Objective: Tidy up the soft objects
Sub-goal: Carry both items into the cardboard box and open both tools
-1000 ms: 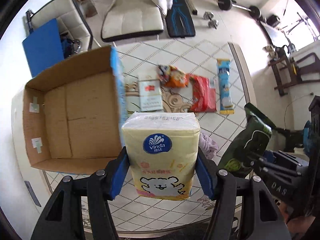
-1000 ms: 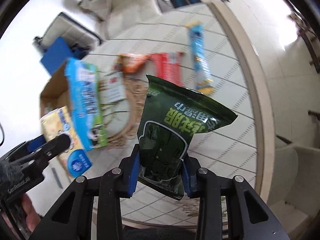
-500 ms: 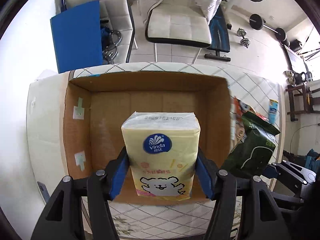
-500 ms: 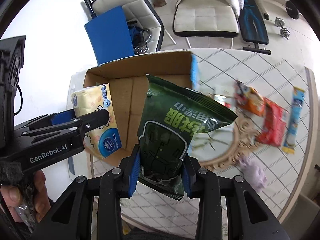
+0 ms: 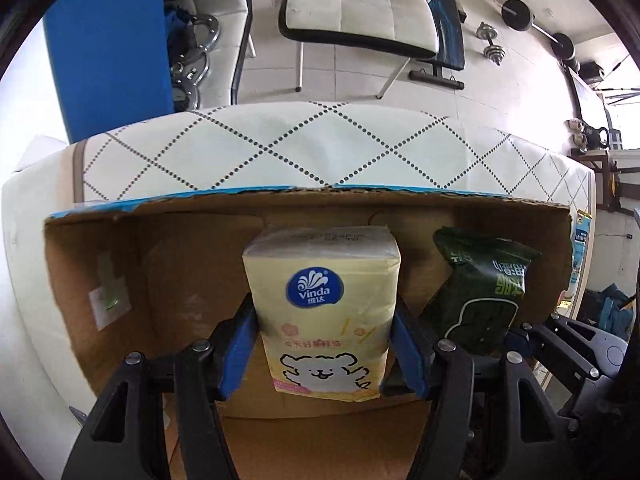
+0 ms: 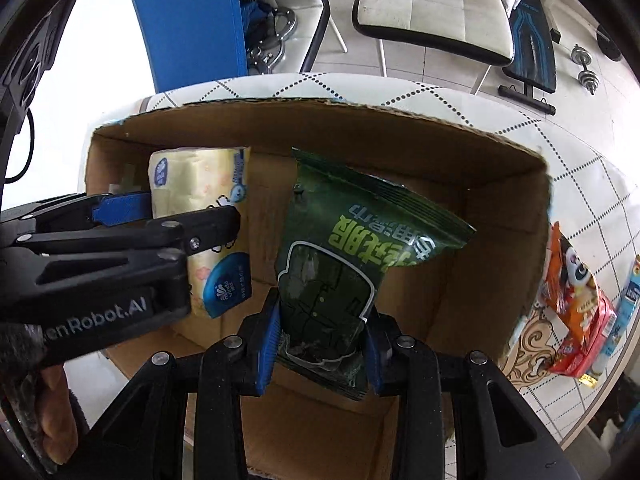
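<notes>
My left gripper is shut on a yellow Vinda tissue pack and holds it inside the open cardboard box. My right gripper is shut on a dark green snack bag and holds it inside the same box, to the right of the tissue pack. The green bag also shows in the left wrist view. The left gripper shows in the right wrist view. I cannot tell whether either item touches the box floor.
The box stands on a table with a diamond-patterned cloth. Orange and red snack packs and a blue packet lie on the table right of the box. A white chair and a blue board stand beyond the table.
Both grippers have moved forward and down into the box with their items. The box walls now surround the tissue pack and the green bag.
</notes>
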